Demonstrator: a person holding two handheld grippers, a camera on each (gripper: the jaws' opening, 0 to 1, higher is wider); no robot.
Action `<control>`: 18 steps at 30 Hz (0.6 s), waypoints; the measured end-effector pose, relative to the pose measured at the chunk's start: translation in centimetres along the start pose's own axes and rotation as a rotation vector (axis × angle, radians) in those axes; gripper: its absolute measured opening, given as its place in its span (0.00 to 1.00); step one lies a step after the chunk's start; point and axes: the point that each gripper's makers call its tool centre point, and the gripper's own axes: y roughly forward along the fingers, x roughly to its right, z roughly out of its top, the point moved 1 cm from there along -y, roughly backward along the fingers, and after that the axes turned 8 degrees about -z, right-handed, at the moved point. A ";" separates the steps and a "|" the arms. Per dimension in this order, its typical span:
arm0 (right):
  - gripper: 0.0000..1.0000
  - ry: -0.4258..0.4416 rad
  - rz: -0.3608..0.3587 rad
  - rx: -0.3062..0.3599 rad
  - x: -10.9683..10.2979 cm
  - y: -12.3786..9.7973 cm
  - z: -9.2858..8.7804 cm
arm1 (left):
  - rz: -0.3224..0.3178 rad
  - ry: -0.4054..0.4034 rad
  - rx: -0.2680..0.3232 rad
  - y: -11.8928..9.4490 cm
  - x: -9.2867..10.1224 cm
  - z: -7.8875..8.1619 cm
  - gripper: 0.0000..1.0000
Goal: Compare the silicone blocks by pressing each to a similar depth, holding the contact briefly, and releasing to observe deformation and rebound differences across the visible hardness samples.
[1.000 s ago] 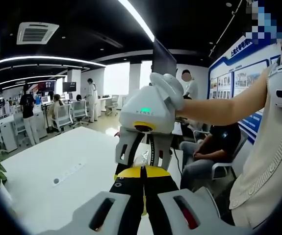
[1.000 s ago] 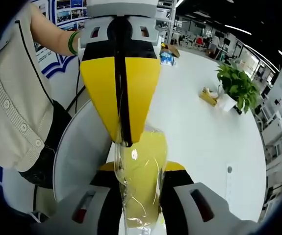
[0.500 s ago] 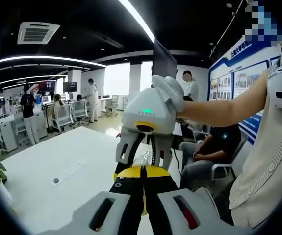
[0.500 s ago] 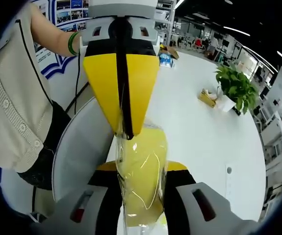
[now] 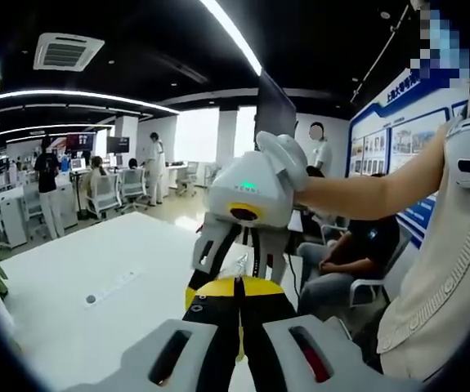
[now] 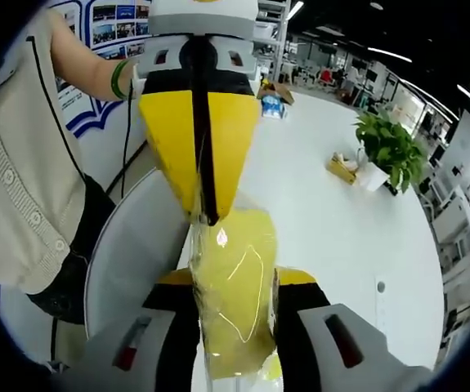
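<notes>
Yellow block (image 6: pixel 233 294) between both tools' tips

The yellow block (image 6: pixel 233 294) runs off the right gripper view's bottom edge

White table (image 6: pixel 316 204) with potted plant (image 6: pixel 388 149)
</notes>
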 end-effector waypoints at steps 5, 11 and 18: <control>0.38 -0.012 -0.086 0.066 0.4 -0.1 0.1 | 0.001 -0.016 0.015 -0.3 -0.1 -0.1 0.00; 0.42 0.011 -0.213 0.175 0.7 -0.9 0.4 | 0.003 -0.032 0.031 -0.5 -0.2 -0.4 0.00; 0.57 0.111 -0.395 0.323 0.5 -2.3 0.3 | 0.005 -0.068 0.049 -0.8 -0.5 -1.2 0.00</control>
